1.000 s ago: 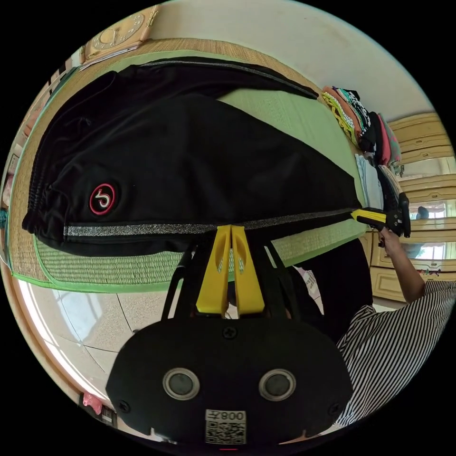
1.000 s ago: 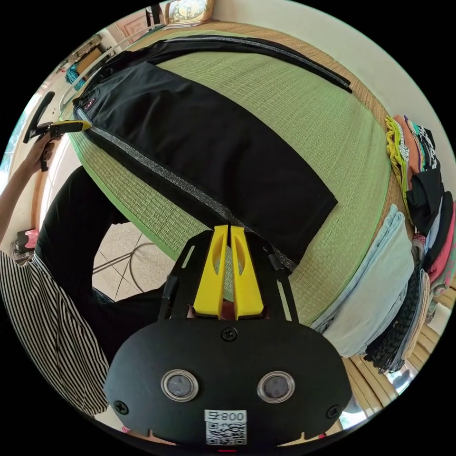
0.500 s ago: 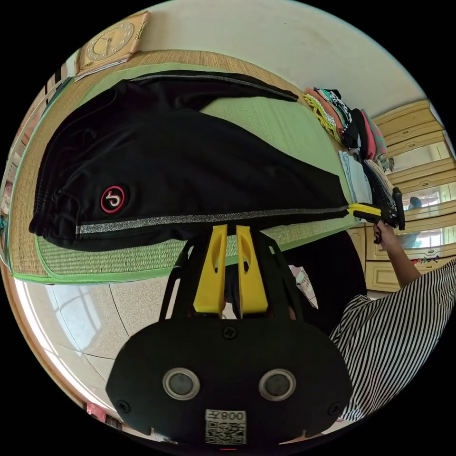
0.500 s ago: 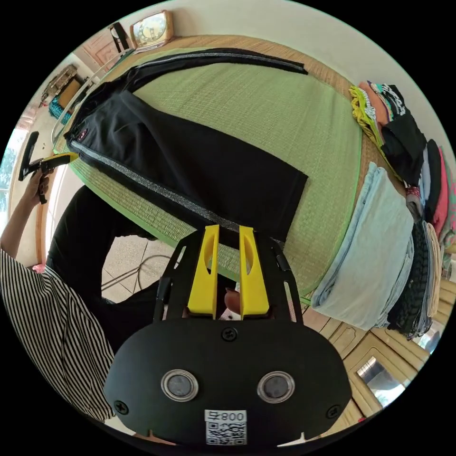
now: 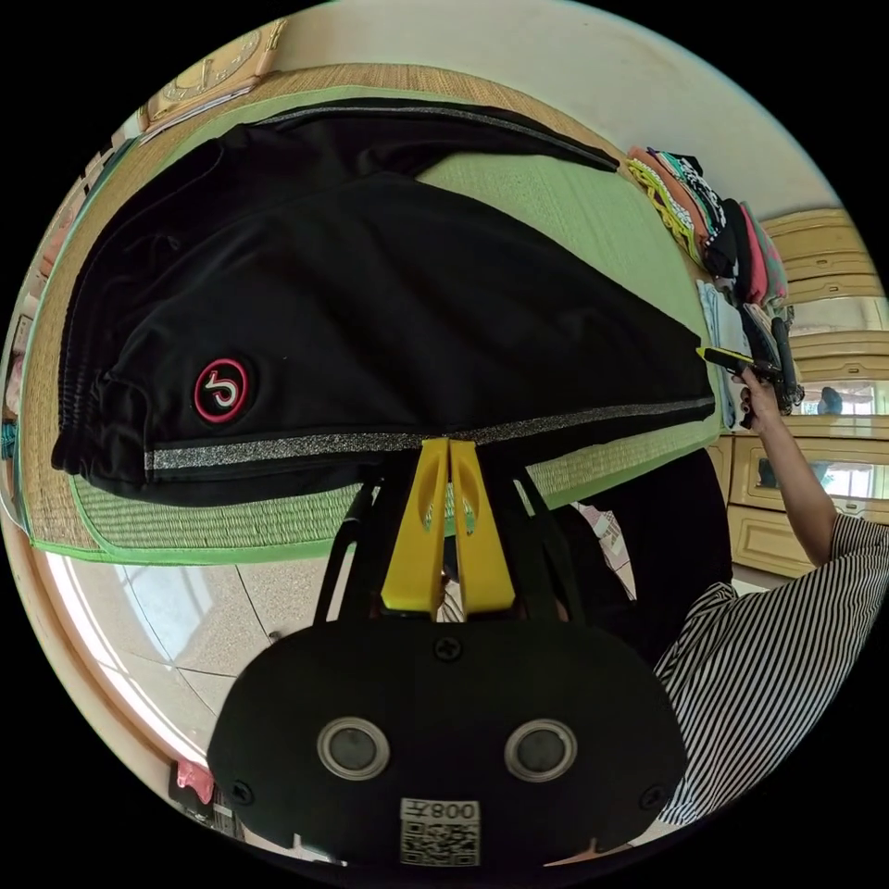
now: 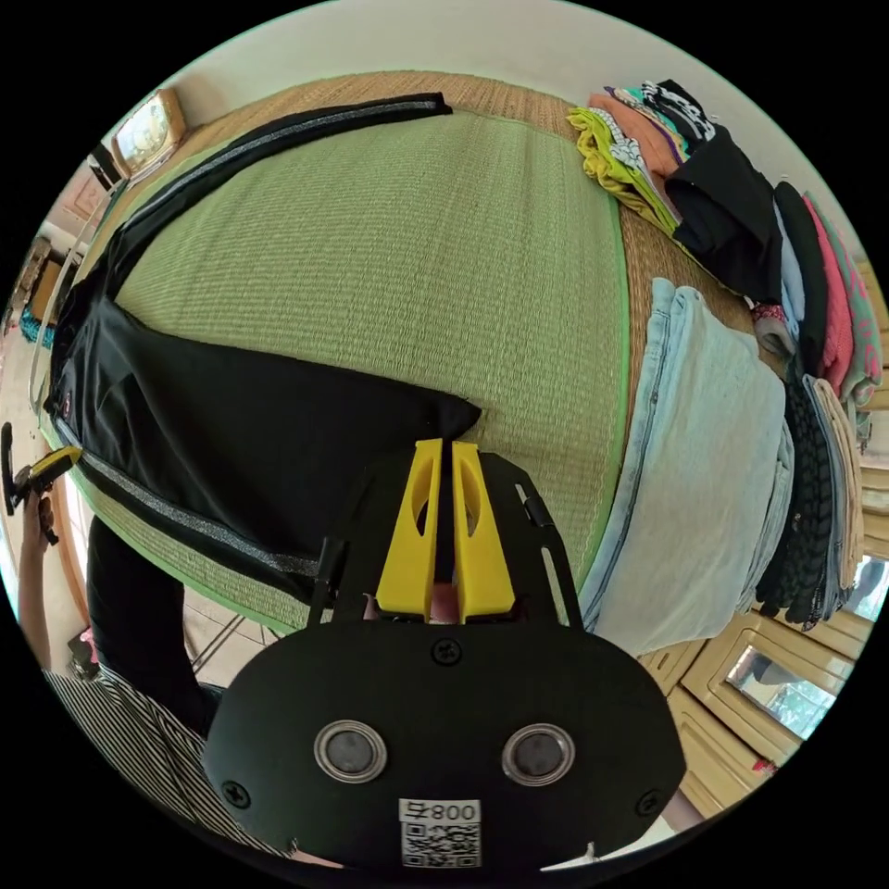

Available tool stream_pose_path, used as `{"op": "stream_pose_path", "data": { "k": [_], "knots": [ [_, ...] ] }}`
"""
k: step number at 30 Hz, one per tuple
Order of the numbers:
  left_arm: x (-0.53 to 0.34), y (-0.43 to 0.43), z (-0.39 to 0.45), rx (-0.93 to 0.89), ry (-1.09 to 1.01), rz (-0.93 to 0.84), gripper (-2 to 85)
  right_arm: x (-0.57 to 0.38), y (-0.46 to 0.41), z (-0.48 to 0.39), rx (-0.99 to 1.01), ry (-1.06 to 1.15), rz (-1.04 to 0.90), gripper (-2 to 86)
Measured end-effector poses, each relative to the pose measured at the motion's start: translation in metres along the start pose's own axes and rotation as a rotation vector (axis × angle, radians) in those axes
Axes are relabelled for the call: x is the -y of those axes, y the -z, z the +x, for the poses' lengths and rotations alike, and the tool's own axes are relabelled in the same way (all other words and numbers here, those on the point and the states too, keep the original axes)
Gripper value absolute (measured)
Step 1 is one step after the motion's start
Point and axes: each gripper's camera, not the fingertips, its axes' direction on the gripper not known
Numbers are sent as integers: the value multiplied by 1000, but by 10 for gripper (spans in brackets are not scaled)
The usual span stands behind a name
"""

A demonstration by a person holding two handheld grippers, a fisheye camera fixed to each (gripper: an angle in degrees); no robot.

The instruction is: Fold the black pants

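Observation:
The black pants (image 5: 370, 296) lie flat on a green woven mat (image 5: 574, 213), with a round red logo near the waistband and a silver stripe along the near side seam. My left gripper (image 5: 449, 444) is shut on that striped seam near the middle of the near leg. In the right gripper view, the pants (image 6: 231, 435) reach in from the left, and my right gripper (image 6: 444, 446) is shut on the far corner of the near leg's hem. The other leg (image 6: 278, 134) stretches along the mat's (image 6: 417, 259) far edge. Each view catches the other gripper: the right gripper (image 5: 732, 359) and the left gripper (image 6: 46, 463).
Folded light-blue jeans (image 6: 713, 444) and a stack of folded clothes (image 6: 796, 278) border the mat on the hem side. A clock (image 5: 218, 69) stands at the far corner by the wall. A person's striped sleeve (image 5: 769, 667), tiled floor (image 5: 185, 611) and wooden cabinets (image 5: 787, 546) lie beyond the near edge.
Both grippers opened and backed off the striped seam half a second ago, and both are shut again now. The right one has shifted from the stripe to the hem's far corner.

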Motion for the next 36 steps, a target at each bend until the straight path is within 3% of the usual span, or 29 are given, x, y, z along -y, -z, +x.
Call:
{"op": "stream_pose_path", "data": {
  "k": [5,8,9,11,15,20,26,36],
  "knots": [
    [-3,14,11,19,-66,-33,0,-29,43,25,72,-50,78,15],
    [-1,7,9,6,-60,-73,1,-32,22,30,90,-78,-11,20],
    [0,10,9,-16,-50,-55,1,-31,8,30,102,-91,-84,24],
    [3,20,10,-44,-45,-10,2,-37,14,31,114,-131,-56,33],
    [21,48,14,-66,-65,130,7,-55,41,42,34,-233,28,59],
    [76,73,10,-84,-109,281,21,-53,75,51,90,-290,175,75],
    [181,87,13,34,-194,357,36,35,112,-11,62,-42,368,91],
    [321,74,25,212,-310,333,59,151,103,-126,-386,424,472,73]
  ]
}}
